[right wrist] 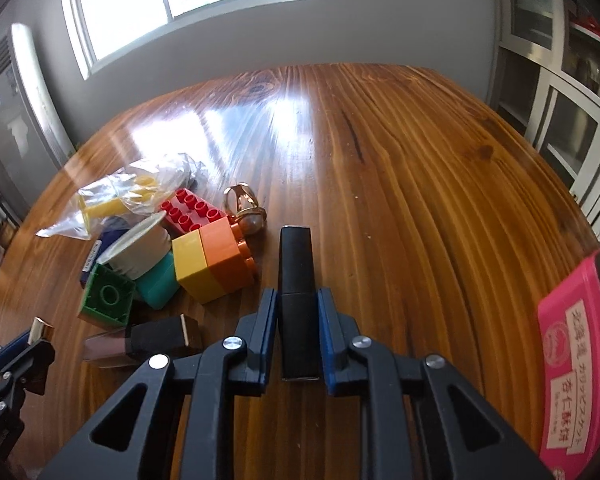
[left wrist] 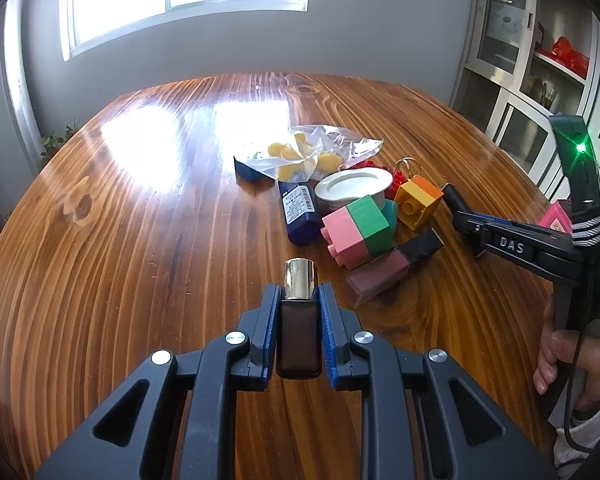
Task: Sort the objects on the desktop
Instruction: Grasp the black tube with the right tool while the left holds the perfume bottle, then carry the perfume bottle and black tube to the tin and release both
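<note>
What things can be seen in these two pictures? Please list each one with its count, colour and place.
table: one, brown wood, under everything
plastic bag: one, clear with yellow pieces, far side of the pile
blue box: one, dark blue, lying beside the white cup
white cup: one, middle of the pile
pink and green block: one, near side of the pile
yellow and orange block: one, beside the red block
red block: one, behind it
pink bottle: one, black cap, lying down
pink packet: one, right edge
brown bottle: one, silver cap, in the left gripper
black tube: one, in the right gripper
hand: one, holding the right gripper
</note>
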### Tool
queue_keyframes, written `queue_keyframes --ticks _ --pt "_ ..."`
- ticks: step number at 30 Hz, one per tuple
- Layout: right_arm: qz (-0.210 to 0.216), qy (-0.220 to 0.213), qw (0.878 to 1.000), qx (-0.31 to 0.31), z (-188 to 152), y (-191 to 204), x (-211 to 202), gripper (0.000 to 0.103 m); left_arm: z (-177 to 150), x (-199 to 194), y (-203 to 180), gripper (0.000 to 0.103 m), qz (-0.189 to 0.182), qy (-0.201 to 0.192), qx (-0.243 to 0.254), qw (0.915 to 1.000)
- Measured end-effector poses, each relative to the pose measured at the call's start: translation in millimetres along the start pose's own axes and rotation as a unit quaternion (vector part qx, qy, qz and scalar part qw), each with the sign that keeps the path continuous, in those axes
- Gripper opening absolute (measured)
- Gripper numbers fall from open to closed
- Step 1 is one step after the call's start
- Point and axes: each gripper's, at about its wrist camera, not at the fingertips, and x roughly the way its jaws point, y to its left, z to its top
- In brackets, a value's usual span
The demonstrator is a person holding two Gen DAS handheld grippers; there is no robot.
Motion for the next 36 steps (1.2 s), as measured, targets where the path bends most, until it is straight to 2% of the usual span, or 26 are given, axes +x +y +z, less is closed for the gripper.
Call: queue_keyframes --ticks 10,17,24,36 --pt "0.030 -0.025 0.999 0.016 -15 -1 -33 0.022 -2 -9 -6 0.022 -0.004 -0.011 0.008 0.9999" --pt "0.042 -0.053 0.997 0.042 -25 -15 -62 0.022 -2 -18 -21 0.022 -0.016 -0.015 0.010 0.9997" --pt "0.043 -0.085 0.993 0.065 -43 -40 -100 0.022 -2 -28 -52 0.022 -0.036 -0.019 0.028 0.9988" --pt "0.004 -0.150 0.984 0.094 -70 -91 -160 0.022 1 -43 -131 0.022 -0.083 -0.017 0.092 0.9922"
